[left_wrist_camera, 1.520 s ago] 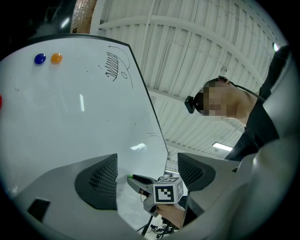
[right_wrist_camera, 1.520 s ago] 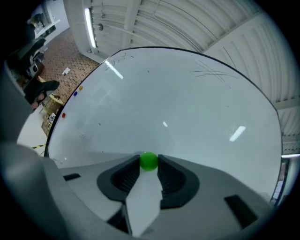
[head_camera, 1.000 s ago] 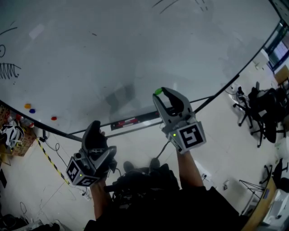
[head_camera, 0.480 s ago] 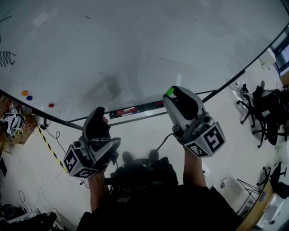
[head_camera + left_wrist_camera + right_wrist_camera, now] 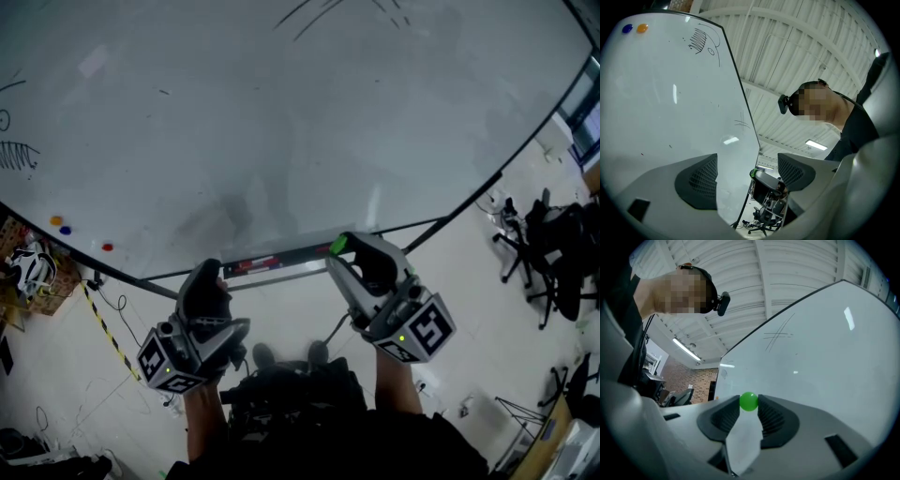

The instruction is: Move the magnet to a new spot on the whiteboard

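Logged green magnet (image 5: 749, 401) pinched at the jaw tips of right tool (image 5: 339, 251), close by the lower edge of the whiteboard (image 5: 281, 122) above the tray (image 5: 272, 262), and left tool (image 5: 207, 274) gaping wide, low beside it. Noted orange magnet (image 5: 55, 221), blue magnet (image 5: 65, 230) and red magnet (image 5: 107, 247) well off to the left, office chairs (image 5: 548, 234) to the right. Caught the pinch clearly only in right gripper view; picked out the red magnet in head view alone.
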### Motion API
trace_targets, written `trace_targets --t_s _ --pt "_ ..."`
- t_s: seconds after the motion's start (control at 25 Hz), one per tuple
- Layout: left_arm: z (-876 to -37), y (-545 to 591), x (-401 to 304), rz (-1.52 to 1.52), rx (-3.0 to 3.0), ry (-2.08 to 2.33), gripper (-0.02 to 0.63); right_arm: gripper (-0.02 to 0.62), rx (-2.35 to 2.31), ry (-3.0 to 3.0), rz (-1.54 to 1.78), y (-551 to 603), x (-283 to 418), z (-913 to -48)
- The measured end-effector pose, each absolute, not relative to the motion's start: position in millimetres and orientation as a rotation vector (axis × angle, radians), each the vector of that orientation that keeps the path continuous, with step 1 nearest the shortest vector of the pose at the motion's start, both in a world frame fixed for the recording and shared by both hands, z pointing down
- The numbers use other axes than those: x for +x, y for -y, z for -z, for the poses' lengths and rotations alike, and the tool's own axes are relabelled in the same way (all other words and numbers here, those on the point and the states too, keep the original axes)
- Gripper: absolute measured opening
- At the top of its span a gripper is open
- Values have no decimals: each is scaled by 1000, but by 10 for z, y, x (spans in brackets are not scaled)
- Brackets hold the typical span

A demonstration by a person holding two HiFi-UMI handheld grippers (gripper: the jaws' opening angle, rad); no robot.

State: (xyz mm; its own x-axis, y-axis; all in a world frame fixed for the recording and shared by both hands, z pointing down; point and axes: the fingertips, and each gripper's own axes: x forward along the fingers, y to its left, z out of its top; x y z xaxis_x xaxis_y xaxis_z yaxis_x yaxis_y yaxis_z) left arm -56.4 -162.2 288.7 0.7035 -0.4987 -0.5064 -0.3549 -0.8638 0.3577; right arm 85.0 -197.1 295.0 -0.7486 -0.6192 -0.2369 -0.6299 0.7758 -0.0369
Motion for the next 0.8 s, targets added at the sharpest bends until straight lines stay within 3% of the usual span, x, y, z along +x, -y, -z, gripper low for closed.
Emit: trace_targets --t_s 0.8 --pt "-3079 1294 -131 806 2622 979 399 147 -764 -2738 -34 1824 1296 -3076"
